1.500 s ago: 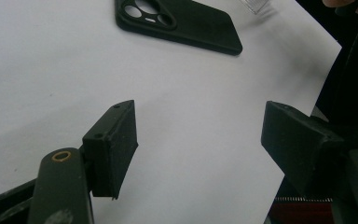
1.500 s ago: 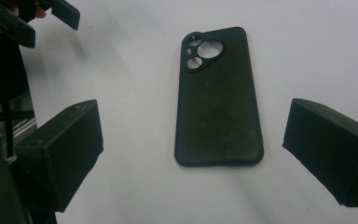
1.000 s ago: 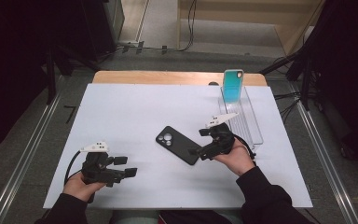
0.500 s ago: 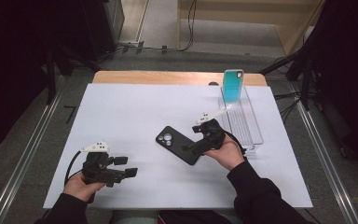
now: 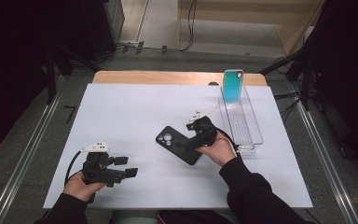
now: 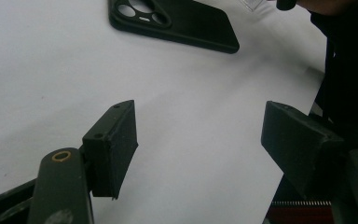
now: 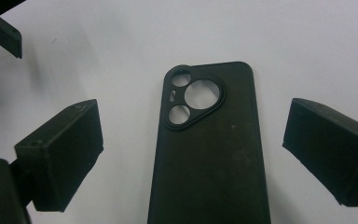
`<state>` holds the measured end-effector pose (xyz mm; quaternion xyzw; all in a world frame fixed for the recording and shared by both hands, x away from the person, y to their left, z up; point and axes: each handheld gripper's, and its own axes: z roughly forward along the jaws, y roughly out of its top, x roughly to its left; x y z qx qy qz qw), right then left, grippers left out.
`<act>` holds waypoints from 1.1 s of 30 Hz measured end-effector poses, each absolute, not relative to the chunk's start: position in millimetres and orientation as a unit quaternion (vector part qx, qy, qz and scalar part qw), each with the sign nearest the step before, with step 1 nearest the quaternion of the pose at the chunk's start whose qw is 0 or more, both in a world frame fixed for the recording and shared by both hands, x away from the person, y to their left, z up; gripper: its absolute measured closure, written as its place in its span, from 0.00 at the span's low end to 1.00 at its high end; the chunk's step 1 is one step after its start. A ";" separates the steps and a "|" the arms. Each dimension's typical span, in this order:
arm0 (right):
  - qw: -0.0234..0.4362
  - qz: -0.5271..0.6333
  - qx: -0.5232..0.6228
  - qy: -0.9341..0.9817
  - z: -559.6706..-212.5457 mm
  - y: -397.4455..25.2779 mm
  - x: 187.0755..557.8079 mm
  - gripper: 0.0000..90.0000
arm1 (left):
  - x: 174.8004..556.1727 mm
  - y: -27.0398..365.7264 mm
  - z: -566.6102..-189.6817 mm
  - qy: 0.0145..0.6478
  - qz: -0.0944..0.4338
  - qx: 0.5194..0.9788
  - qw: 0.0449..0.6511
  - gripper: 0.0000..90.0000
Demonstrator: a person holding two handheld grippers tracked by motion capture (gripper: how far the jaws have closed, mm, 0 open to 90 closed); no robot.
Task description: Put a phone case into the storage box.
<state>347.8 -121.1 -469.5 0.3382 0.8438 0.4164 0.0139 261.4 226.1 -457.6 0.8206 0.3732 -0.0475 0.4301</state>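
Nearest the person, the left gripper [image 5: 121,167] rests low on the white sheet [image 5: 130,112] near its front left corner, held in the left hand [image 5: 81,185]. Its jaws stand wide apart with only bare sheet between them, as the left gripper view shows.

Farther in, just right of centre, the right gripper [image 5: 186,143] sits in the right hand [image 5: 221,150], a dark sleeve [image 5: 247,191] running back to the sheet's front edge. It points at the near end of a black phone case [image 5: 178,144] that lies flat on the sheet, back side up, with its camera cutout at the far left end. In the right gripper view the jaws are spread, one on each side of the black phone case [image 7: 209,154], neither touching it; the case runs up between them with the cutout at its far end.

Beyond the right hand, a clear plastic tray [image 5: 251,128] lies lengthwise along the sheet's right side. At its far end a teal phone case [image 5: 233,86] stands upright, leaning slightly back.

Past the sheet's far edge, a strip of wooden tabletop [image 5: 135,77] shows, then grey floor with cables [image 5: 191,23].
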 end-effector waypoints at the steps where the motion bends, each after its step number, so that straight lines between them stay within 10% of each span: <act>1: 0.013 0.415 0.340 0.844 -469.7 -120.9 348.0 0.04 | 261.3 226.0 -457.6 0.373 -0.047 0.821 0.430 0.30; 33: 0.014 0.371 0.338 0.865 -496.3 -109.6 351.9 0.05 | 260.7 226.0 -456.7 0.372 -0.047 0.819 0.434 0.30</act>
